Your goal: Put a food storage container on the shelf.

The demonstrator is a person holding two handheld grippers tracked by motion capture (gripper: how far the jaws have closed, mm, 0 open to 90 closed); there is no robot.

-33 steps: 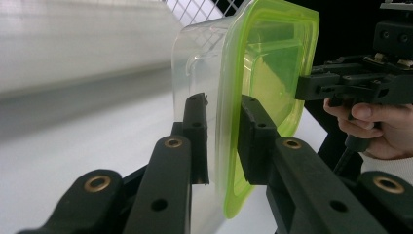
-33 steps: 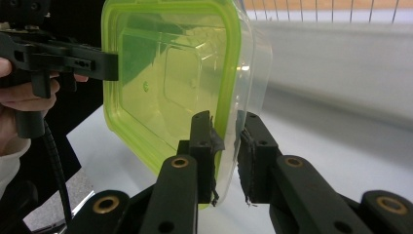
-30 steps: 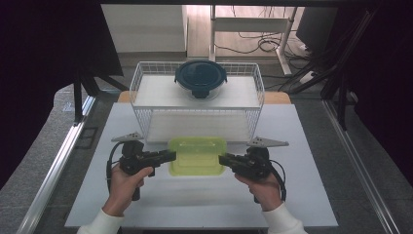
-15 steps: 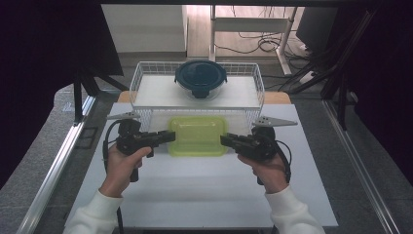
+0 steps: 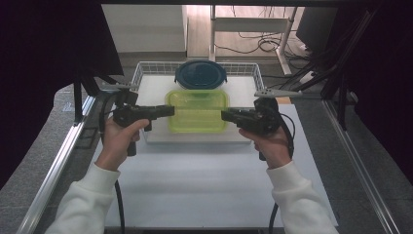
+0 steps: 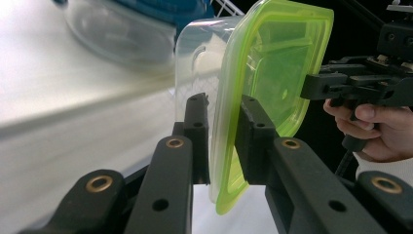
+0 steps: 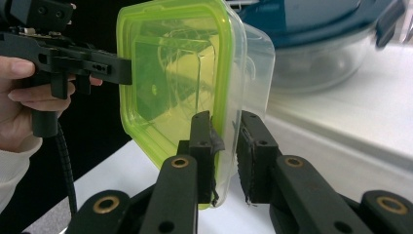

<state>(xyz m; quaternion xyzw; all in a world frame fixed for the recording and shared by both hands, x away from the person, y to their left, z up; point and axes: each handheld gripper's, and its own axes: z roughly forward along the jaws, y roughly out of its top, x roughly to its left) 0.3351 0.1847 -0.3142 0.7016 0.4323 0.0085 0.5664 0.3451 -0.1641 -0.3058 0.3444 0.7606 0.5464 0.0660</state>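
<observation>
Lidded container (image 5: pixel 197 111) now lifted off table (image 5: pixel 209 170), nearer wire basket (image 5: pixel 139 72); left gripper (image 5: pixel 169 110) and right gripper (image 5: pixel 225 115) clamped on opposite rims. Placing next, probably.

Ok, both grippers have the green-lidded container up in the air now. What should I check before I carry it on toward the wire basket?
1. Left gripper clamped on the rim of the green-lidded container: ok.
2. Right gripper clamped on the opposite rim: ok.
3. Container level between the two hands: ok in the high view.
4. Green lid seated all round the clear tub: cannot tell; the edges under the pads are hidden.
5. Free floor in the wire basket in front of the round blue-lidded bowl: ok, white base shows there.
6. Container clear of the basket's near wall: cannot tell from above.
</observation>
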